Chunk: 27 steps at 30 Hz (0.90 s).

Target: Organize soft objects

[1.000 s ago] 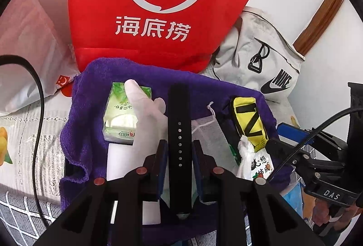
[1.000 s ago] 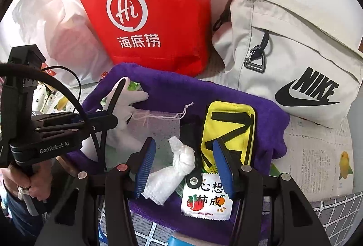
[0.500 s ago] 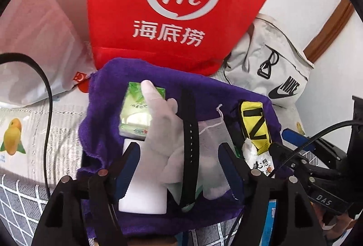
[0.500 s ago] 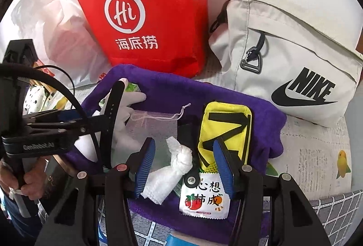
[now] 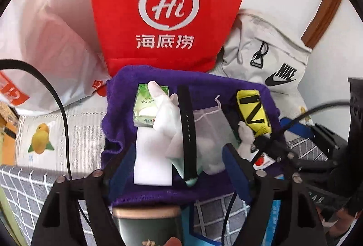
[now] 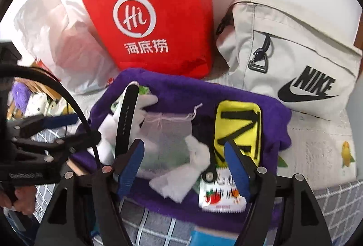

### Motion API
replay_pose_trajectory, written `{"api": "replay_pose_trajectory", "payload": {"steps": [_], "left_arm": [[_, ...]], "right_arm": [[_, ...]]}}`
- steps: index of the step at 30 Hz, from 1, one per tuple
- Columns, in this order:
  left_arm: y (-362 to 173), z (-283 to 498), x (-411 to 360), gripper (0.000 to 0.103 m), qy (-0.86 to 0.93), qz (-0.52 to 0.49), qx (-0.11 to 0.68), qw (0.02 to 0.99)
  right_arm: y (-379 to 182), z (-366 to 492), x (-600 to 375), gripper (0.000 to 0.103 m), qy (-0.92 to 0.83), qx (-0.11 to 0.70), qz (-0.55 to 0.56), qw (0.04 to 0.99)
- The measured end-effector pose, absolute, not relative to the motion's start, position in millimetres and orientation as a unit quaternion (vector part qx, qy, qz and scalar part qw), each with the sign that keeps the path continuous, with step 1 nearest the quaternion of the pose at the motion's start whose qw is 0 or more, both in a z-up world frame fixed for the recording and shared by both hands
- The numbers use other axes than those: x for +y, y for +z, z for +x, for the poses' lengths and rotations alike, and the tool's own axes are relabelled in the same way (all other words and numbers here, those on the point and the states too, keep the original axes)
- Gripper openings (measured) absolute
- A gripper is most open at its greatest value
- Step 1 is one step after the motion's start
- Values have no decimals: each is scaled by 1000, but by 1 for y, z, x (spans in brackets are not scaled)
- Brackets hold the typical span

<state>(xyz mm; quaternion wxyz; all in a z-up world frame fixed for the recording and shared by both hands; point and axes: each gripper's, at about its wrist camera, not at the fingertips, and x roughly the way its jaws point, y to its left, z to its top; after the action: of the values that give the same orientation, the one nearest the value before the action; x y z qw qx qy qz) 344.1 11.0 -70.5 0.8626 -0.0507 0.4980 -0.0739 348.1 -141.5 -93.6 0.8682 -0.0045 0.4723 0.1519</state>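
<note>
A purple towel [image 5: 140, 78] [image 6: 226, 94] lines a bin that holds soft items. On it lie a black watch strap [image 5: 188, 128] [image 6: 126, 119], a white glove [image 5: 165, 119], a green tissue pack [image 5: 145, 107], a white sponge block [image 5: 152, 162], a mesh drawstring pouch [image 5: 208, 125] [image 6: 168, 132], a yellow and black pouch [image 5: 253, 112] [image 6: 238, 128], a knotted white cloth [image 6: 181, 175] and a snack packet [image 6: 220, 196]. My left gripper [image 5: 177, 169] is open and empty just in front of the strap. My right gripper [image 6: 183, 169] is open and empty over the white cloth.
A red Hi paper bag [image 5: 168, 8] [image 6: 152, 14] and a beige Nike bag [image 5: 270, 57] [image 6: 295, 60] stand behind the bin. A white plastic bag [image 5: 52, 46] lies at left. A dark tin [image 5: 147, 225] sits below my left gripper. A checked cloth [image 6: 335, 200] covers the table.
My left gripper opened and let go of the black strap, which now lies on the glove. It then drew back. My right gripper stayed open and barely moved.
</note>
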Motion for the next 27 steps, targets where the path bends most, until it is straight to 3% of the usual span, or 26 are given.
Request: {"api": "replay_pose_trajectory", "payload": {"steps": [9,23,27], "left_arm": [[-51,285,18,83,-76,-53,492,866],[-17,145,-5,85,-95,-37,435,895],[-10,114,-8,85,-73,-36,415,906]], "right_arm": [[-64,283,-140,83,136,447,-29,884],[-41,155,-140,83,132,413,-18,901],[-31,120,-147,91,107,393,-23,913]]}}
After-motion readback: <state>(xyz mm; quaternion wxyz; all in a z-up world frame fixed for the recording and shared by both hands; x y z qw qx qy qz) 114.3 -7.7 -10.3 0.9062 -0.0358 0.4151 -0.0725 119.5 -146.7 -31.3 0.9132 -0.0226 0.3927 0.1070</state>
